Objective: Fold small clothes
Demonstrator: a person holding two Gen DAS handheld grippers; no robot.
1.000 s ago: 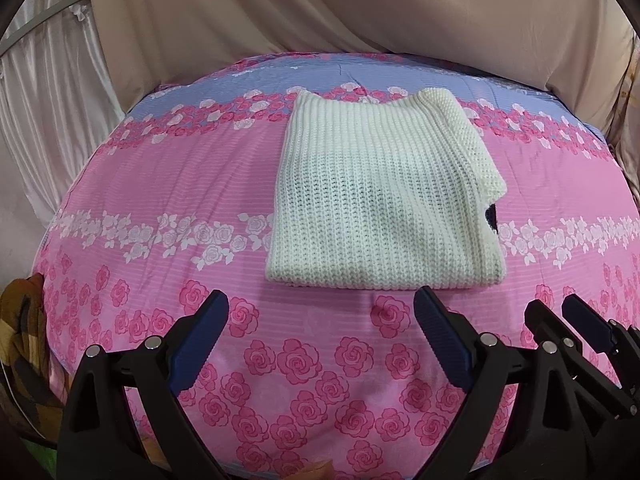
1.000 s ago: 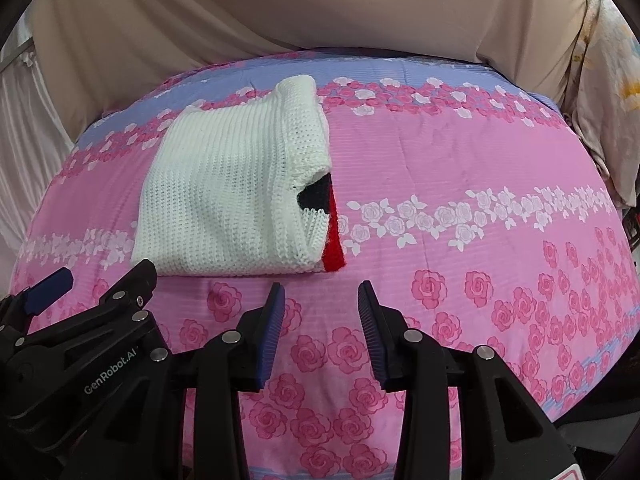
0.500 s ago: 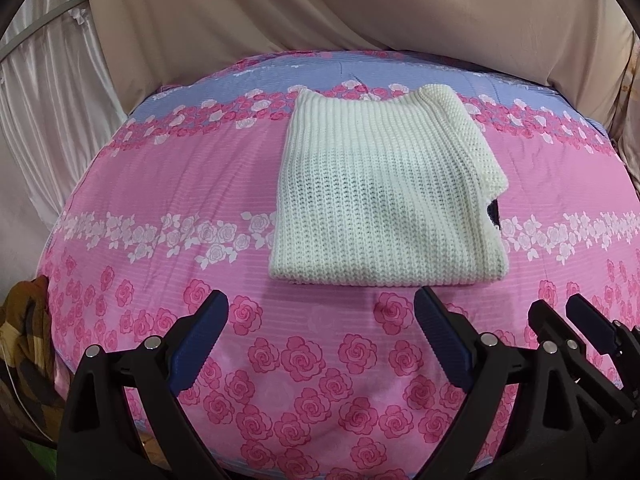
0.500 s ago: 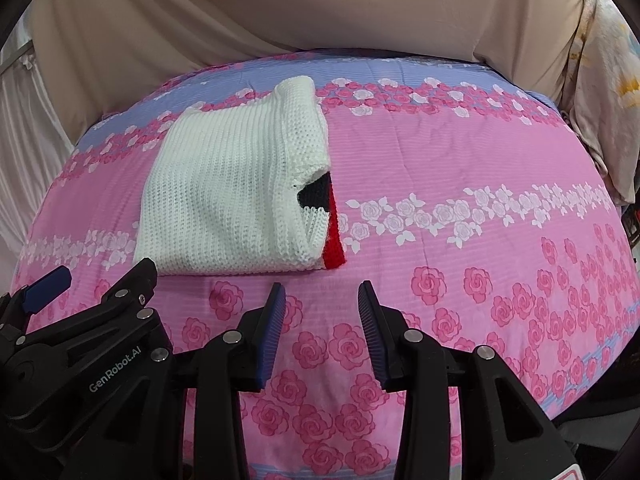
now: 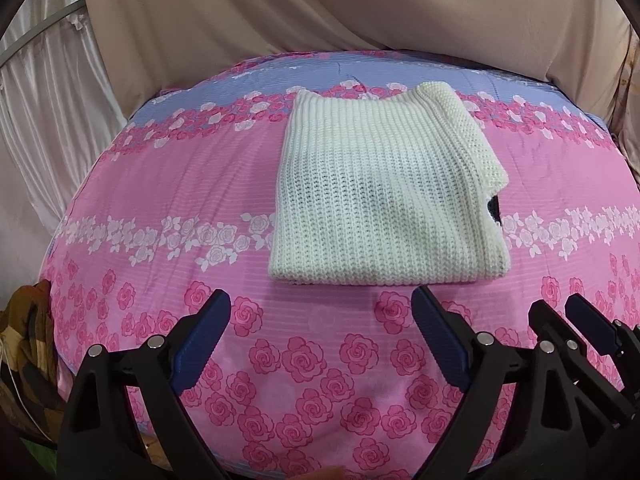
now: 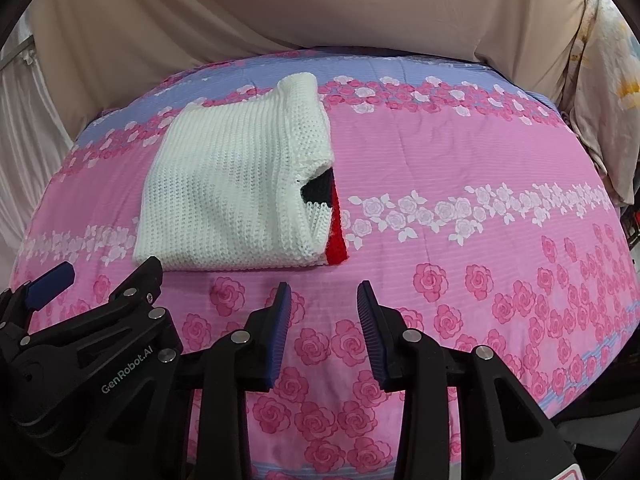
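On pink bedspread (image 5: 168,184), folded white sweater (image 5: 384,204).

Rose-print bedspread (image 5: 168,184) (pink, blue band), beige drape (image 5: 280,4) behind, pale curtain (image 5: 36,92)

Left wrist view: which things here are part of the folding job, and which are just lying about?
Job:
white knit sweater, folded on the floral bedsheet
left gripper, open
right gripper, open

Lying about:
brown cloth off the bed's left edge
beige drape behind
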